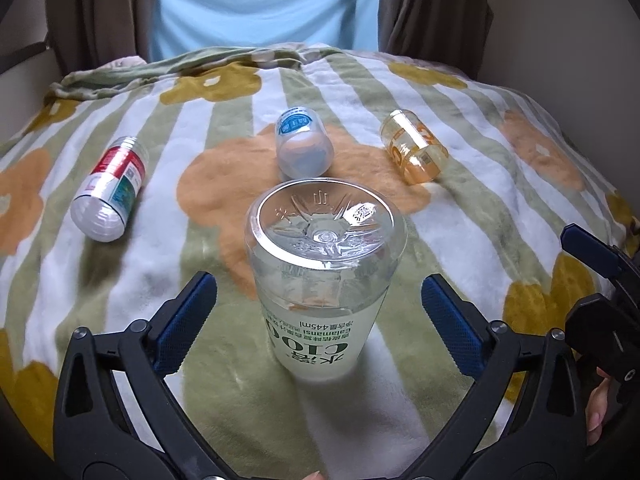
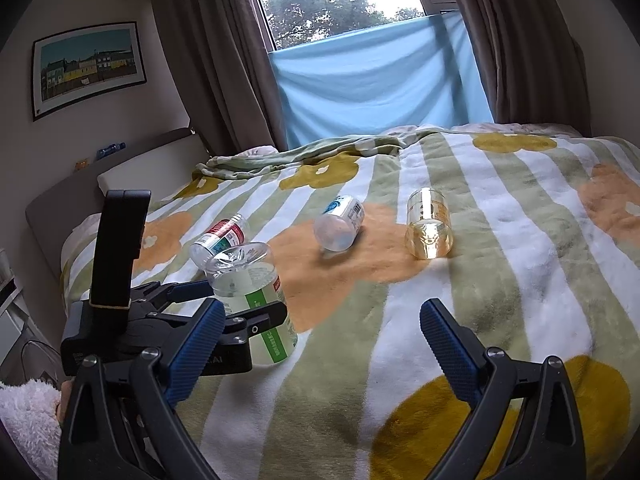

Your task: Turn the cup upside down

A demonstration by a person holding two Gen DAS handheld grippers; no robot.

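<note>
Already inverted: clear plastic cup (image 1: 324,276) standing mouth-down on striped fleece blanket (image 1: 480,240), base up, printed label reading upside down, dead centre between left gripper (image 1: 318,316) blue pads (image 1: 188,320), no contact visible either side. Left gripper released, jaws spread wide around the cup wall. Right gripper (image 2: 322,344) released too, empty, hanging over bare blanket with the cup at its 10 o'clock, partly hidden behind the left tool. Three other cut-bottle cups lying on their sides: red-label cup (image 1: 110,190) at 10 o'clock from the standing cup, blue-label cup (image 1: 304,144) at 12 o'clock, amber cup (image 1: 414,148) at 1 o'clock, all well apart from it. Handling, as a judgement: thin PET wall, very light, empty, so easily knocked over on soft uneven fleece; slick surface, wall likely to flex or dent under a hard squeeze, not brittle. Best hold probably mid-body across the label band, pads square on opposite sides, moderate pressure; near the open rim the wall looks weakest, near the moulded base stiffest but tapered. Task looks essentially done for this cup; remaining risk is tipping it when backing out.
</note>
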